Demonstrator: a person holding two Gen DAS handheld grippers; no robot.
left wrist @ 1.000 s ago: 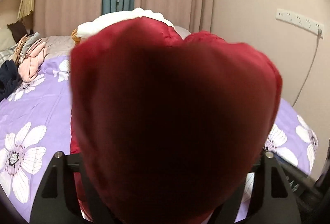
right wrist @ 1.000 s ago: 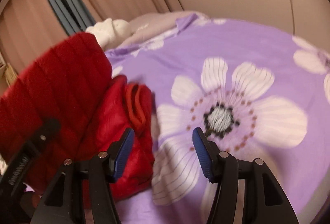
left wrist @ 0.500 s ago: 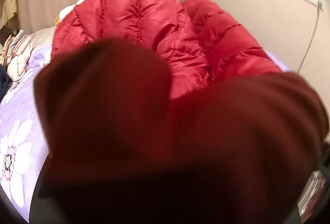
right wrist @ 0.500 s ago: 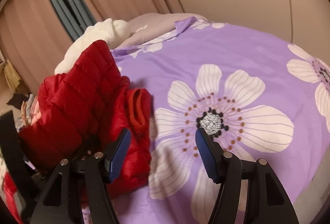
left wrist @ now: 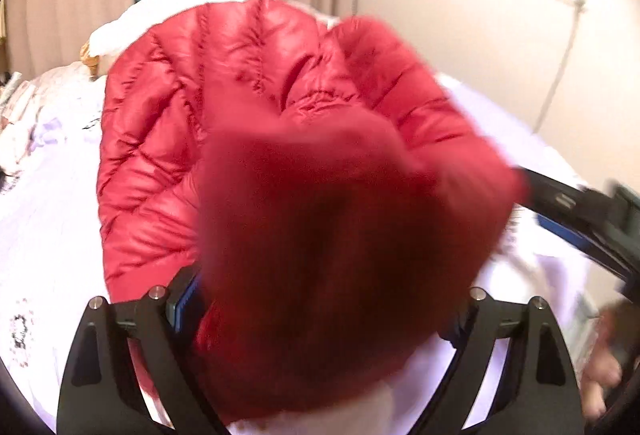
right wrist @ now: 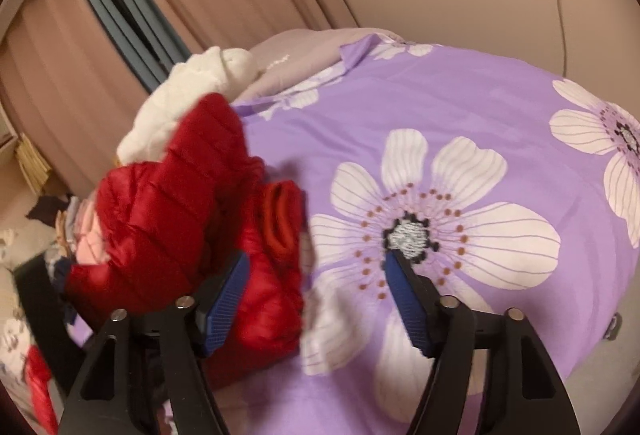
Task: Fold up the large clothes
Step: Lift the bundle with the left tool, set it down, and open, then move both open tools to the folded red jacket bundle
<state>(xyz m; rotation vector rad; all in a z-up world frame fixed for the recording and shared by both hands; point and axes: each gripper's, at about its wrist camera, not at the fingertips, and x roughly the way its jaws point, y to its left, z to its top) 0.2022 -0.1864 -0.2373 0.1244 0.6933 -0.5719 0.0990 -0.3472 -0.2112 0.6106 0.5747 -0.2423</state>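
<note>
Fingers of both grippers are spreading: left gripper (left wrist: 320, 319) around a blurred fold of the red down jacket (left wrist: 224, 107) at frame centre, right gripper (right wrist: 316, 295) over bedspread (right wrist: 500, 123) — retreat clear before smoothing the fold.

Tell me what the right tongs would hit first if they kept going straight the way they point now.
Most likely the purple floral bed cover: the right tongs are opening with nothing between them, aimed down at the big white flower. The red puffer jacket lies just left of that line, though depth is unclear.
</note>
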